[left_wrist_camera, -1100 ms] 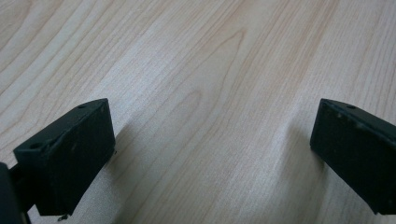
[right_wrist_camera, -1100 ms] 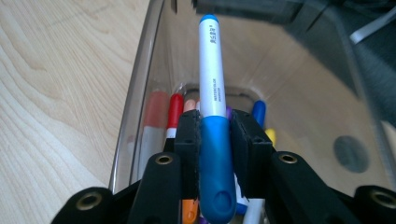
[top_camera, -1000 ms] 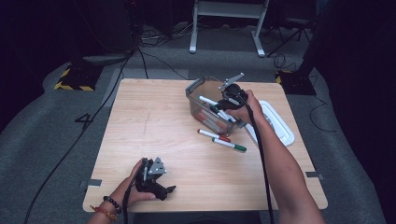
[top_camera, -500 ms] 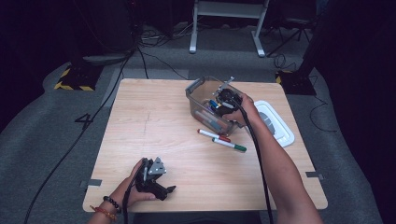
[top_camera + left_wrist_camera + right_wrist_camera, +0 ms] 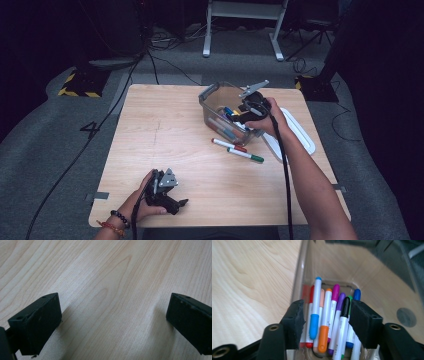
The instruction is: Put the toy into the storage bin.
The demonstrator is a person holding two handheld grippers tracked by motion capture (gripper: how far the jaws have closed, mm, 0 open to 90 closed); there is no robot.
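The right gripper [image 5: 239, 111], jaws just opened and holding nothing, hangs over the clear plastic bin [image 5: 212, 96]. Two white markers [image 5: 237, 150] lie flat on the table just beside that bin, nearer the person, closest to this hand.

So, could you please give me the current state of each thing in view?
Clear bin: open, lidless, markers inside.
White lid: off, flat on the table beside the bin.
Red marker: capped, on the table.
Green marker: capped, on the table.
Left gripper: open, empty.
Right gripper: just opened, holding nothing, above the bin.
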